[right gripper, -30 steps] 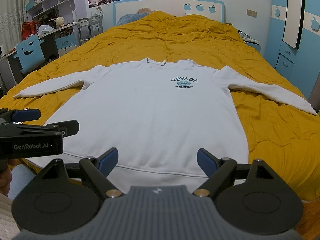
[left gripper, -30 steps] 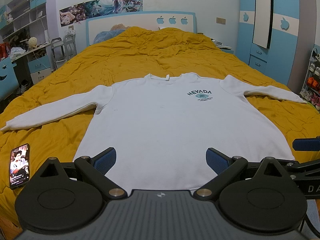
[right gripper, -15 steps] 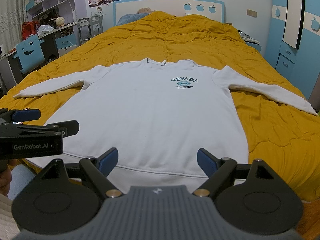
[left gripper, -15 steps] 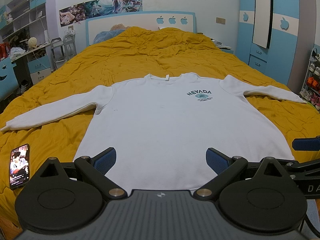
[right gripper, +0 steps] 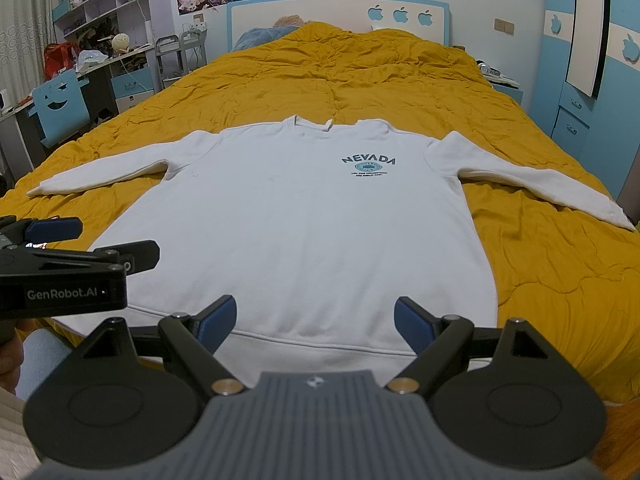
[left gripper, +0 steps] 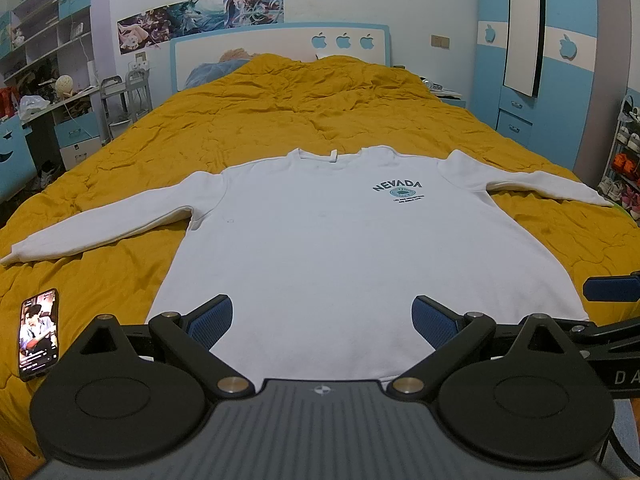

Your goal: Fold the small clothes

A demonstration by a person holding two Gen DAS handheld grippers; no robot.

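Observation:
A white long-sleeved sweatshirt [left gripper: 340,248] with a NEVADA print lies flat and face up on the yellow bed quilt [left gripper: 304,120], both sleeves spread out; it also shows in the right wrist view [right gripper: 304,224]. My left gripper [left gripper: 322,316] is open and empty, held just above the hem at its near left. My right gripper [right gripper: 315,322] is open and empty above the hem at its near right. Each gripper shows at the edge of the other's view.
A phone [left gripper: 39,334] with a lit screen lies on the quilt near the front left corner. A desk and shelves [right gripper: 72,64] stand to the left of the bed, a blue wardrobe [left gripper: 532,80] to the right, and the headboard [left gripper: 280,52] at the far end.

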